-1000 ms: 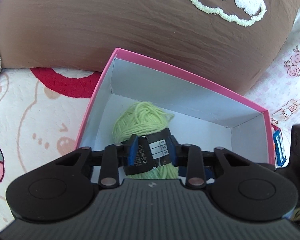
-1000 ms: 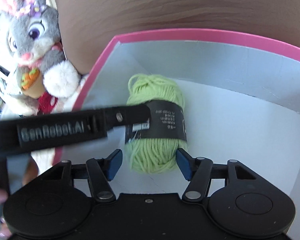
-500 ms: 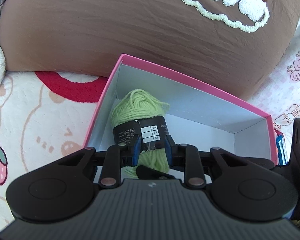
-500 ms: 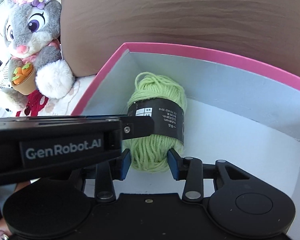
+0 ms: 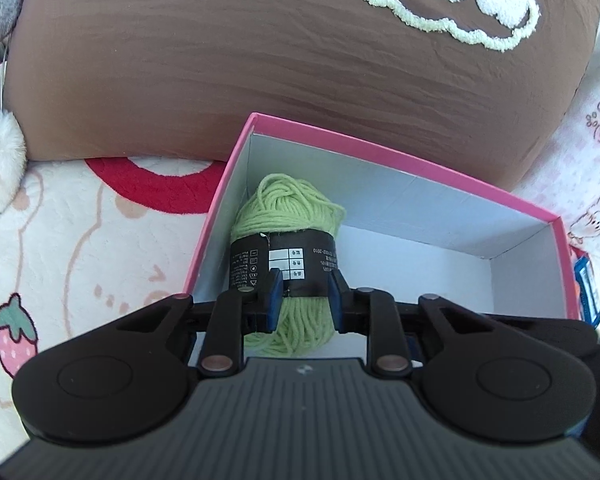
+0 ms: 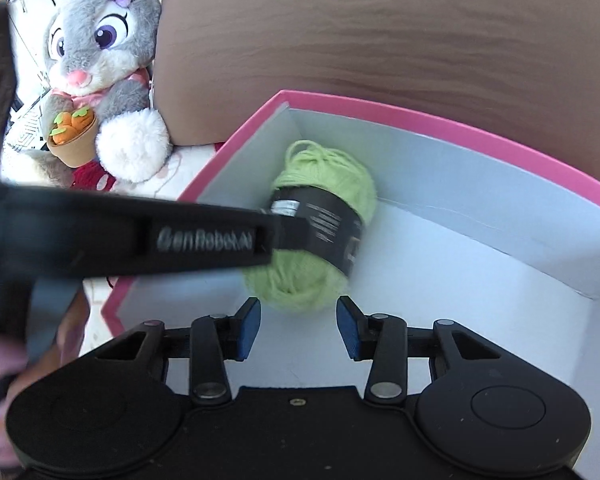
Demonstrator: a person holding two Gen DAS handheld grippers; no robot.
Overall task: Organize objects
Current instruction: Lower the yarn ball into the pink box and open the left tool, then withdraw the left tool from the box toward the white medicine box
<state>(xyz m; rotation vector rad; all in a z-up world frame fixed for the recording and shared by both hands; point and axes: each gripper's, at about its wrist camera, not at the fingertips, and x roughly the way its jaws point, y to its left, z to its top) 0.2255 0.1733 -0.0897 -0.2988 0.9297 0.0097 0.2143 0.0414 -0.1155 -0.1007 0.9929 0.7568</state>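
The left claw is pinching the skein of light green yarn at its black paper band, its blue pads pressed into the wool on either side. In the right wrist view this same claw reaches in from the left as a long black body that meets the band.

The right claw sits just short of the skein's near end, its jaws opening, its blue pads apart with only white box floor between them; they do not touch the yarn.

The skein lies inside a pink-rimmed cardboard box with a white interior, close to the box's far left corner, near the left wall. The rest of the box floor is bare.

The box stands on a cream quilt printed with strawberries. A large brown cushion with fluffy white and pale green embroidery leans behind the box. A grey plush rabbit holding a basket of carrots sits to the left of the cushion. Fingertips of the person's hand show blurred at the lower left of the right wrist view.
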